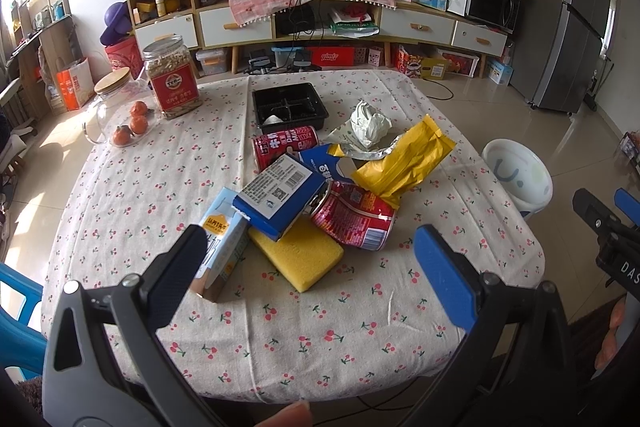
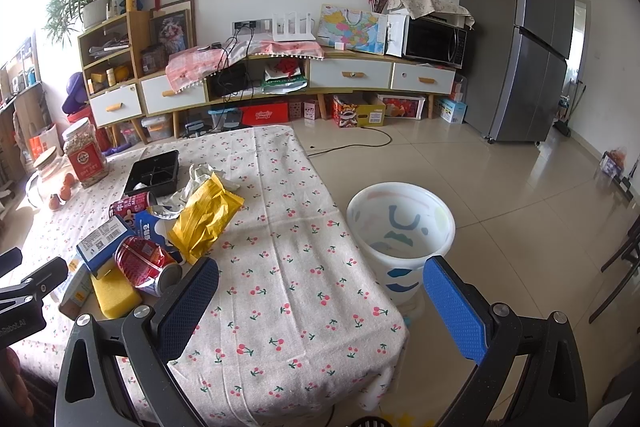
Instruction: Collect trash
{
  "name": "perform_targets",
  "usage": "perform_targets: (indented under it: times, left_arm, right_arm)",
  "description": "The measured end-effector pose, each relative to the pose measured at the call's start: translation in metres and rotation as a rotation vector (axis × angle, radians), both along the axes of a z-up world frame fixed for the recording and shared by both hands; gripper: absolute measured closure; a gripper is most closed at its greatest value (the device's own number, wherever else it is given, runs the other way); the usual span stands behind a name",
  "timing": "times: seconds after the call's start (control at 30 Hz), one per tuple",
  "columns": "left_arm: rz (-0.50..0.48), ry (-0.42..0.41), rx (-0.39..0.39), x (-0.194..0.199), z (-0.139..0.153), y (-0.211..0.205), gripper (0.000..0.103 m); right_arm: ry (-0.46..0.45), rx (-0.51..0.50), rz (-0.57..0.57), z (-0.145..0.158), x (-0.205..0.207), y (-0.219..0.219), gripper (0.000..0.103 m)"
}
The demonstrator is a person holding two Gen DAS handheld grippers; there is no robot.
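Though partly buried, sponge (image 1: 301,255) visible.

Trash lies heaped mid-table: a crushed red can (image 1: 352,221) on its side, a second red can (image 1: 285,146) behind, a blue carton (image 1: 278,197) atop a yellow sponge (image 1: 302,255), a yellow wrapper (image 1: 404,163), crumpled paper (image 1: 370,125). White bin (image 2: 400,231) stands upright on the floor beside the table.

Table under cream cherry-print cloth (image 1: 320,327), frame centre. Upper left: glass jars, oranges. Centre: black plastic tray (image 1: 290,103), two red cans, blue carton (image 1: 278,197), yellow sponge (image 1: 300,255), yellow foil wrapper (image 1: 404,157), crumpled white paper (image 1: 370,123).
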State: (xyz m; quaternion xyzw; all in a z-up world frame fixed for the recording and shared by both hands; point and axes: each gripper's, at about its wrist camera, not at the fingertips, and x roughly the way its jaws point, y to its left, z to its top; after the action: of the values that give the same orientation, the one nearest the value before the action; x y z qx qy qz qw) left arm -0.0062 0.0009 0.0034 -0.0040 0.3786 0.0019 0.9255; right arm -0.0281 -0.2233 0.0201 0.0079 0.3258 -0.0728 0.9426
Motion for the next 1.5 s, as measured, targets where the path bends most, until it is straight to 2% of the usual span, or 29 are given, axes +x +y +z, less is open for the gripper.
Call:
perform_targets:
  times: [0.43, 0.57, 0.63, 0.7, 0.8, 0.83, 0.97, 1.03, 1.1, 1.17, 1.23, 1.4, 1.47, 1.5]
  left_arm:
    - [0.02, 0.018, -0.006, 0.01, 0.004, 0.015, 0.0]
    - [0.009, 0.059, -0.009, 0.025, 0.01, 0.027, 0.0]
    - [0.016, 0.077, 0.0, 0.036, 0.012, 0.035, 0.0]
    - [0.009, 0.108, -0.002, 0.049, 0.012, 0.043, 0.0]
    - [-0.007, 0.202, -0.026, 0.073, 0.004, 0.052, 0.001]
    - [-0.021, 0.234, -0.036, 0.08, -0.001, 0.054, 0.001]
    - [-0.094, 0.331, -0.081, 0.108, -0.023, 0.055, 0.001]
    - [-0.14, 0.361, -0.071, 0.119, -0.035, 0.052, 0.001]
    - [-0.183, 0.356, -0.039, 0.124, -0.045, 0.049, 0.01]
    - [-0.208, 0.394, 0.006, 0.129, -0.057, 0.046, 0.02]
    - [-0.238, 0.425, 0.016, 0.13, -0.064, 0.044, 0.021]
    - [-0.266, 0.428, 0.109, 0.127, -0.069, 0.037, 0.023]
    - [-0.256, 0.43, 0.125, 0.127, -0.071, 0.039, 0.038]
    - [-0.251, 0.428, 0.113, 0.127, -0.071, 0.04, 0.038]
  right_arm:
    - [0.007, 0.013, 0.033, 0.014, 0.008, -0.004, 0.0]
    - [0.057, -0.026, 0.065, 0.025, 0.026, -0.003, 0.0]
    - [0.079, 0.001, 0.097, 0.031, 0.035, -0.002, 0.0]
    - [0.115, 0.0, 0.14, 0.034, 0.048, 0.003, 0.0]
    - [0.167, -0.011, 0.195, 0.033, 0.071, 0.013, 0.0]
    - [0.21, -0.008, 0.208, 0.03, 0.08, 0.015, 0.0]
    - [0.285, 0.033, 0.235, 0.019, 0.108, 0.022, 0.0]
    - [0.316, 0.044, 0.242, 0.01, 0.117, 0.024, 0.0]
    - [0.328, 0.067, 0.261, -0.005, 0.123, 0.023, 0.0]
    - [0.391, 0.047, 0.273, -0.026, 0.129, 0.023, 0.0]
    - [0.466, 0.009, 0.272, -0.042, 0.132, 0.025, 0.0]
    - [0.462, 0.049, 0.309, -0.043, 0.137, 0.032, 0.0]
    - [0.471, 0.06, 0.312, -0.045, 0.138, 0.037, 0.0]
    - [0.48, 0.067, 0.311, -0.047, 0.138, 0.039, 0.0]
